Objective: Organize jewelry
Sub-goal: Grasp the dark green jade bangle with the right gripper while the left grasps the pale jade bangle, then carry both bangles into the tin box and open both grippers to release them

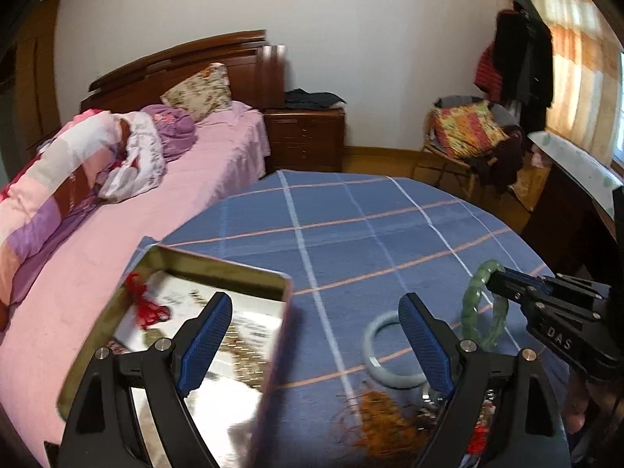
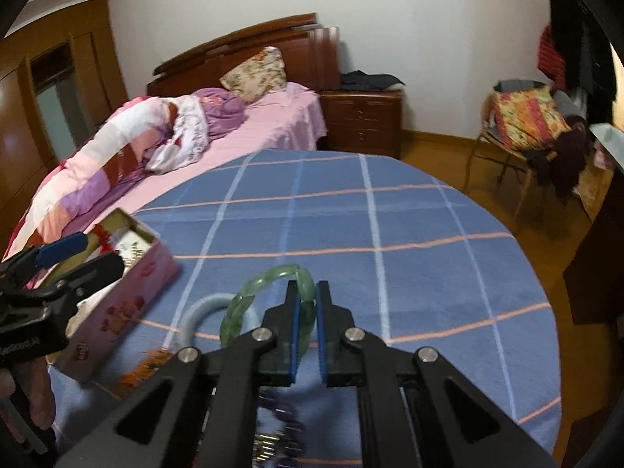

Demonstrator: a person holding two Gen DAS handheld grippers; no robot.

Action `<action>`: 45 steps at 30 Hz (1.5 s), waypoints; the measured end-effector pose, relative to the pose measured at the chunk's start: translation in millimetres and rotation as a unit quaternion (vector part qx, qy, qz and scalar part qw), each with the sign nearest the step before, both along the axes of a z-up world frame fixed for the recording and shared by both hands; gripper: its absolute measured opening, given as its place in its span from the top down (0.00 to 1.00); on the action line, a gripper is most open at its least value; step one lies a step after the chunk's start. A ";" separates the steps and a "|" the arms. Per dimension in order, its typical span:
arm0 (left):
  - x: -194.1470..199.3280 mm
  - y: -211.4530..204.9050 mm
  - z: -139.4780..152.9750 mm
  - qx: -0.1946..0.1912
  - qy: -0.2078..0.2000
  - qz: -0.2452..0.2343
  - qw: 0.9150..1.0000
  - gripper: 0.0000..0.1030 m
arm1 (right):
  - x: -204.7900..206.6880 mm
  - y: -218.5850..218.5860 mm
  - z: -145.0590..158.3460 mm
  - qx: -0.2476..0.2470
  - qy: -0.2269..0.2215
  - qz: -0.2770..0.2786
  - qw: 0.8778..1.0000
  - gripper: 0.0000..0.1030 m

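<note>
The green bangle (image 2: 273, 292), translucent with a twisted, ropy surface, is clamped between the blue pads of the right gripper (image 2: 308, 304), lifted off the blue checked tablecloth (image 2: 390, 234) near the table's six o'clock edge. Only the right wrist view shows the pads pressing both sides of the ring; the left wrist view shows it hanging from that gripper's tip at about three o'clock. The left gripper (image 1: 316, 335) stands wide open with nothing between its pads, hovering over the open tin (image 1: 218, 269) at nine o'clock. Two bangles are visible: the green one and a pale grey-blue bangle (image 1: 386, 347) flat on the cloth, just beside it. One tin, pink-sided in the right view, holds a red knotted cord (image 1: 144, 304), seen clearly only from the left. A tangle of orange thread (image 1: 374, 409) lies at six o'clock
</note>
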State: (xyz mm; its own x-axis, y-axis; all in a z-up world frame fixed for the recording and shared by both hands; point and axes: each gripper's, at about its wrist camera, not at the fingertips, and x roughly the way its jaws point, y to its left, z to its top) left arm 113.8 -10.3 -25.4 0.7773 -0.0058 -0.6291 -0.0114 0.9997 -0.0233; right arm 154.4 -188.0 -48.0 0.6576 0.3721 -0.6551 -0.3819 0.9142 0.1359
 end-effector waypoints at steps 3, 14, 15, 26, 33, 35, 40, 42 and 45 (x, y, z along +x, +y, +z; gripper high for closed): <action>6.7 -14.9 -8.0 0.000 0.016 -0.025 1.000 0.15 | 2.6 -14.7 -4.8 0.002 0.008 -0.017 1.000 0.91; 30.3 -56.2 -42.8 -0.003 0.095 -0.081 0.992 0.15 | 8.4 -35.0 -18.8 0.000 0.024 -0.032 0.999 0.91; 31.6 -57.8 -45.5 -0.002 0.102 -0.081 0.991 0.15 | 9.0 -35.8 -19.3 0.002 0.026 -0.032 0.999 0.91; 40.4 -61.9 -59.0 0.015 0.136 -0.081 0.987 0.15 | 8.0 -37.4 -19.3 0.009 0.023 -0.027 0.999 0.91; 41.7 -56.4 -61.5 0.003 0.143 -0.081 0.986 0.15 | 7.7 -37.0 -18.9 0.008 0.022 -0.027 0.999 0.91; 41.5 -56.1 -61.4 0.004 0.141 -0.081 0.987 0.16 | 7.7 -36.7 -18.5 0.008 0.022 -0.027 0.999 0.91; 39.6 -59.1 -60.8 0.019 0.134 -0.091 0.987 0.26 | 7.2 -36.3 -18.5 0.009 0.022 -0.027 0.999 0.91; 39.5 -59.0 -60.5 0.019 0.134 -0.094 0.986 0.26 | 7.5 -36.7 -18.8 0.009 0.022 -0.027 0.999 0.91; 39.3 -58.0 -60.2 0.018 0.134 -0.097 0.986 0.26 | 7.2 -36.7 -18.1 0.010 0.022 -0.028 0.999 0.91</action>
